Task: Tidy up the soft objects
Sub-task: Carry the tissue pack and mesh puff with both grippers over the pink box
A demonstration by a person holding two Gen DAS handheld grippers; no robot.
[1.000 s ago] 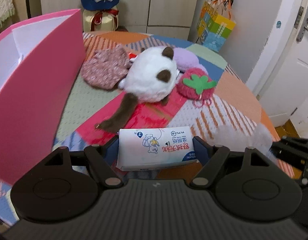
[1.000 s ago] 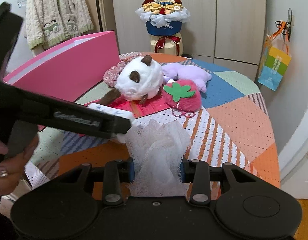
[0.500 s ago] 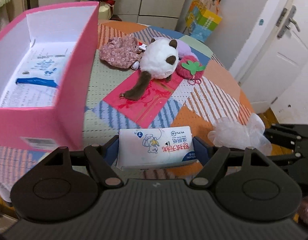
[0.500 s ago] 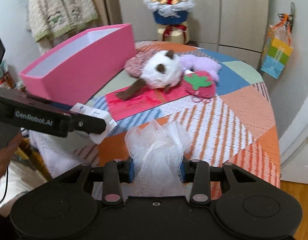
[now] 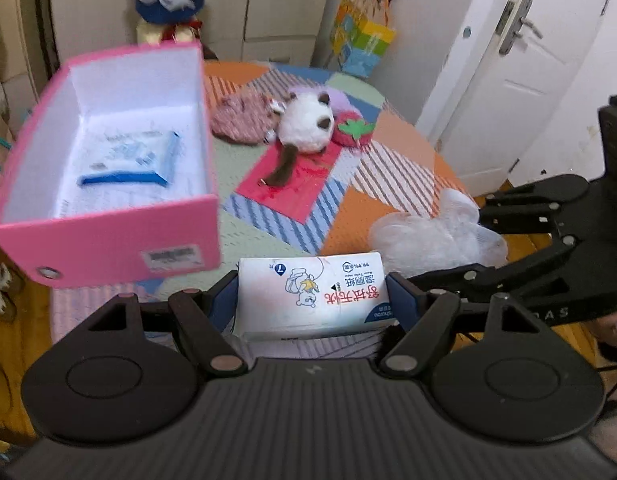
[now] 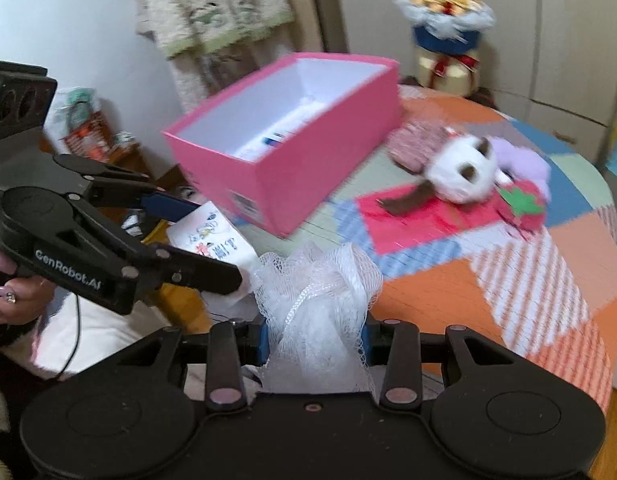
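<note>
The left gripper (image 5: 312, 300) clamps a wipes pack (image 5: 314, 294); the right gripper (image 6: 314, 340) pinches a mesh puff (image 6: 316, 292). The pink box (image 5: 108, 240) sits at ten o'clock from the left gripper. Both carry loads close together, so risks are the puff snagging the other gripper, or the pack clipping the box wall

"genrobot.ai" on the left gripper (image 6: 216, 244) arm, "99.9%" on the upside-down wipes pack (image 5: 313, 295)
</note>
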